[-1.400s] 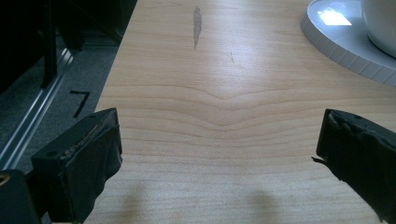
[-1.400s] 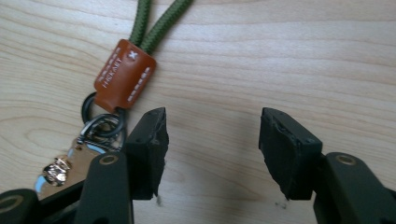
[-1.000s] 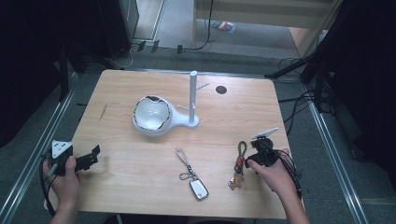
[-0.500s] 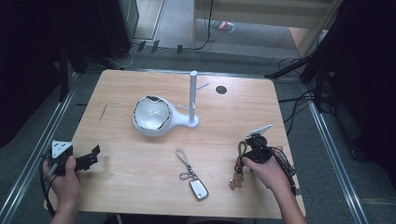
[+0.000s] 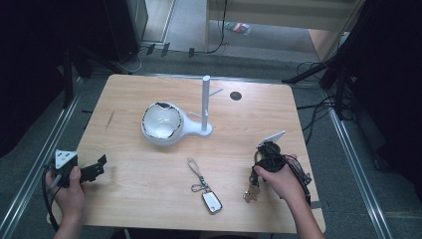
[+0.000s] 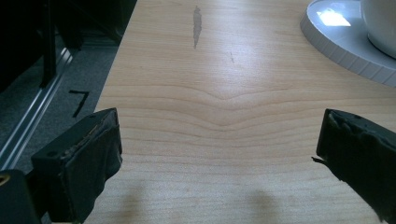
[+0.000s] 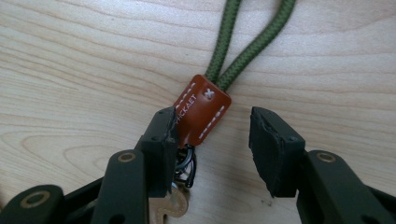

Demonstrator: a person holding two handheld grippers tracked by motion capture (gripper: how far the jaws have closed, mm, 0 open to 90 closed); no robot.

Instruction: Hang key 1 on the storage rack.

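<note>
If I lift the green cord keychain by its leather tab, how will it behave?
The brown leather tab looks stiff enough to pinch, though the right gripper isn't clamped on it yet. The green cord loop is braided, so probably floppy. The metal ring below will likely dangle.

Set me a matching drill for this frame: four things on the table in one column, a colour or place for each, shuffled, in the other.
1 leather tab
2 cord loop
3 key fob
4 white stand

a olive green
b table middle, behind the others
c brown, between the right tool's jaws
d near edge, centre

Pairs: 1-c, 2-a, 3-d, 4-b
</note>
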